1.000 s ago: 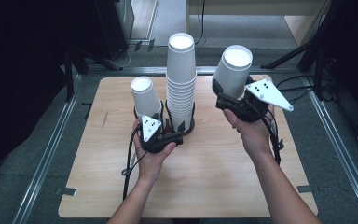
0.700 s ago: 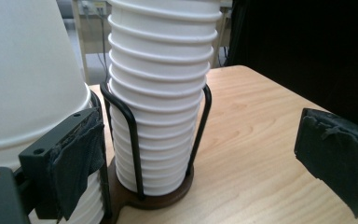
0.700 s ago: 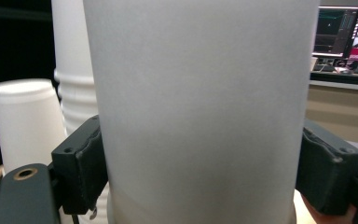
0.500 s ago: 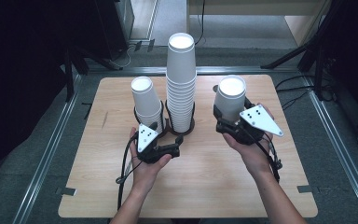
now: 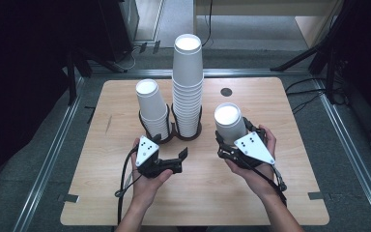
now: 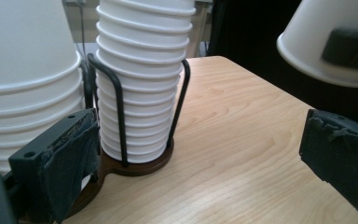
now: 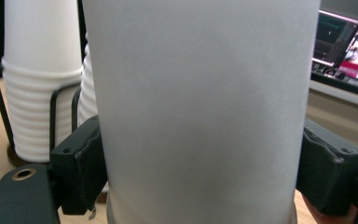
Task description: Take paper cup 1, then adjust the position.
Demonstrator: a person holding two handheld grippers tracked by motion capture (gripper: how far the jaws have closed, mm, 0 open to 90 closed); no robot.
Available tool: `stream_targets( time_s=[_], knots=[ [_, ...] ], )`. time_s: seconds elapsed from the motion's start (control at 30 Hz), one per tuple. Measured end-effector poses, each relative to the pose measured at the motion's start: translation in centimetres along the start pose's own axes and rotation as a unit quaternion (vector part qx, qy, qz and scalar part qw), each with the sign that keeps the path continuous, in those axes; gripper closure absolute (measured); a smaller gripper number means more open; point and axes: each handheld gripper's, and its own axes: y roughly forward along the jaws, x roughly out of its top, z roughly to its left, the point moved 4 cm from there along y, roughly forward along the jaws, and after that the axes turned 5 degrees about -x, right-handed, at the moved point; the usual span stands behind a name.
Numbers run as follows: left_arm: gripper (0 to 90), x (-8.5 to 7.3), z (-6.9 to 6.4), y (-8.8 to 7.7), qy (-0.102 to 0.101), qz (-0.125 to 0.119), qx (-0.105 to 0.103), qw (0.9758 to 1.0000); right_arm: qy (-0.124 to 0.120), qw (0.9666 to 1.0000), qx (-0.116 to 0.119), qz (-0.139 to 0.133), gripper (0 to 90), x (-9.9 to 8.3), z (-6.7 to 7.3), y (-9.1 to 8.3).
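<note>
bare table (image 5: pixel 198 198) near the hands, cup stacks (image 5: pixel 188 87) blocking beyond — right side open

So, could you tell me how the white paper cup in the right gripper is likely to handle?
The paper cup, clamped upside down in the right gripper, looks thin-walled, so probably light and crushable. Its tall, tapered shape may tip easily once released.

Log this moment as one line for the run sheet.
left gripper: open, fingers just opened, nothing between them, beside short cup stack | right gripper: shut on upside-down paper cup | tall cup stack: in holder
</note>
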Motion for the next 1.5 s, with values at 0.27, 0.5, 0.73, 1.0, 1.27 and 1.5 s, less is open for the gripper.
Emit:
stream_targets(
  time_s=[0.27, 0.5, 0.73, 1.0, 1.27, 1.5],
  knots=[
    [0.0, -0.1, -0.7, -0.3, 0.01, 0.015, -0.029, 0.9994, -0.07, 0.9975, -0.008, -0.001, 15.0, -1.3, 1.1, -0.5],
    [0.0, -0.3, -0.8, -1.0, 0.01, 0.014, -0.054, 0.9984, -0.149, 0.9886, -0.016, -0.001, 14.9, -3.1, 2.5, -0.6],
    [0.0, -0.2, -1.9, -1.1, 0.025, 0.018, -0.092, 0.9953, -0.22, 0.9752, -0.027, -0.006, 14.8, -4.0, 3.4, -0.6],
    [0.0, -0.4, -2.3, -0.8, 0.02, 0.03, -0.102, 0.9941, -0.268, 0.9633, -0.012, -0.019, 14.5, -4.7, 4.9, -0.5],
    [0.0, -0.6, -2.8, -0.4, 0.015, 0.036, -0.119, 0.9921, -0.302, 0.9527, -0.003, -0.033, 14.3, -4.8, 5.6, -0.8],
    [0.0, -0.7, -3.4, -0.3, 0.026, 0.044, -0.129, 0.9903, -0.314, 0.9488, 0.013, -0.037, 14.2, -4.9, 6.2, -1.0]
  ],
)
